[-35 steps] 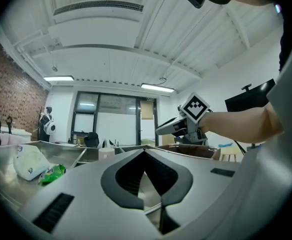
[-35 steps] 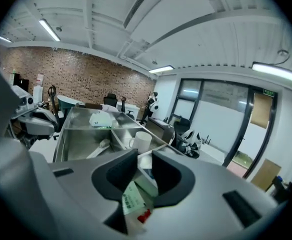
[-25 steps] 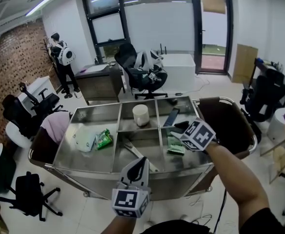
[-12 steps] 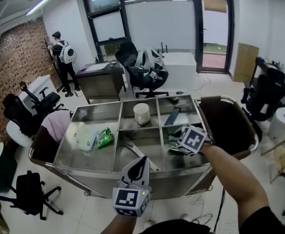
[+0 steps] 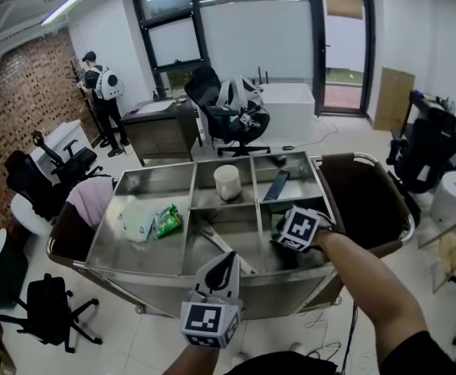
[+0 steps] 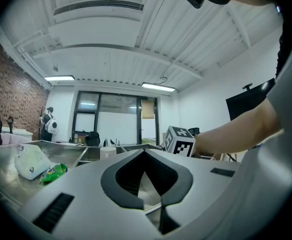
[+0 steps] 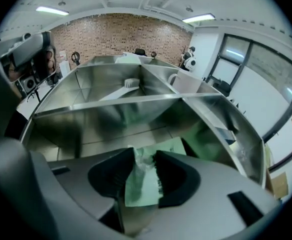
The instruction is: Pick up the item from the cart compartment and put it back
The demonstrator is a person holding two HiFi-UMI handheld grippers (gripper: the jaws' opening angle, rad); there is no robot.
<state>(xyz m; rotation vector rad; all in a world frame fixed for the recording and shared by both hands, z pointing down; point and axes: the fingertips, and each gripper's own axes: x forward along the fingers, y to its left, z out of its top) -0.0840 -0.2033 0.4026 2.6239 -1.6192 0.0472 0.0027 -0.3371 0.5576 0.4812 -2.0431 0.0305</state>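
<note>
Our right claw reaches down into the front right compartment of the steel cart. Its jaws are opening with the green packet between them, the pads touching its crumpled top while its far end lies on the compartment floor. Our left claw hangs clenched and empty by the cart's near rim. The wide left compartment holds a white pouch beside a green snack bag. The rear middle one holds a white cup, the front middle a white brush, and the rear right a dark flat item
</note>
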